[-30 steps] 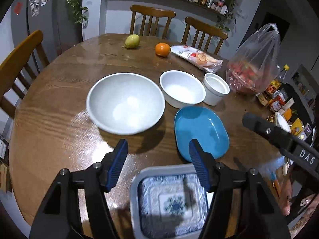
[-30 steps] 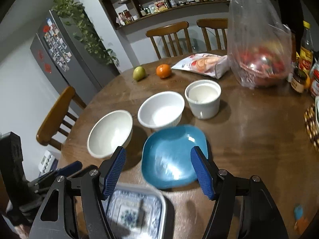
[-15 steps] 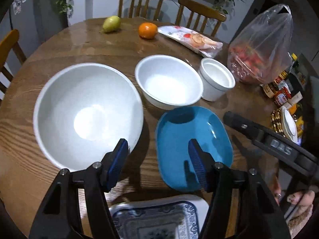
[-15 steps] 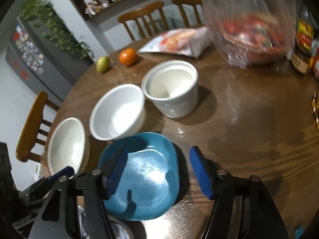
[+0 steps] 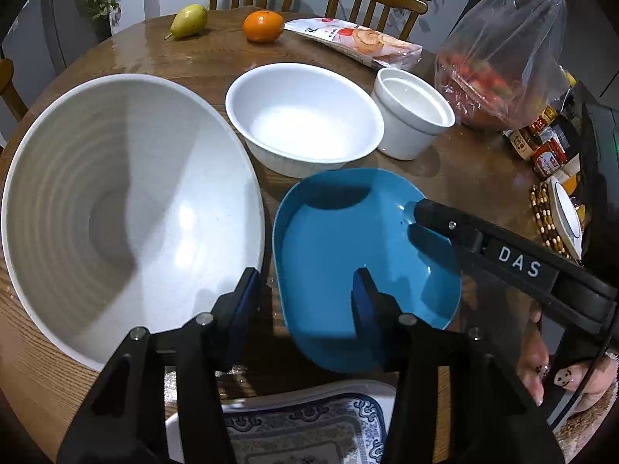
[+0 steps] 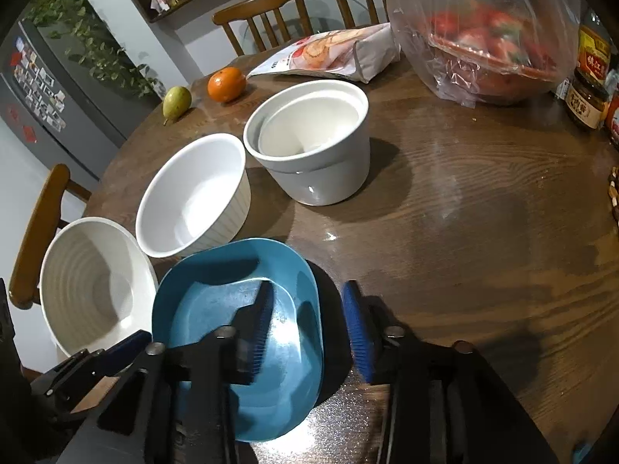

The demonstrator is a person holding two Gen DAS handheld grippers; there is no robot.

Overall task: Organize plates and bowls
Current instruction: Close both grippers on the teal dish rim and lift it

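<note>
Right wrist cam: right gripper (image 6: 309, 328) has just been closing w/ the blue plate's (image 6: 216, 294) right rim between the pads, not pinched yet afaict, and the left gripper (image 5: 305, 301) has been closing astride its left rim, also still apart. Nothing's stacked so far imo: big ribbed bowl (image 5: 116, 201), white bowl (image 5: 305, 116), ramekin (image 5: 414, 116) and patterned tray (image 5: 309, 425) all sit separate on the table (image 6: 464, 212). Big bowl is just beside the plate, so it crowds the left pad (image 5: 247, 294); pear (image 5: 189, 19), orange (image 5: 263, 25) & tomato bag (image 5: 499, 58) are well clear.
</note>
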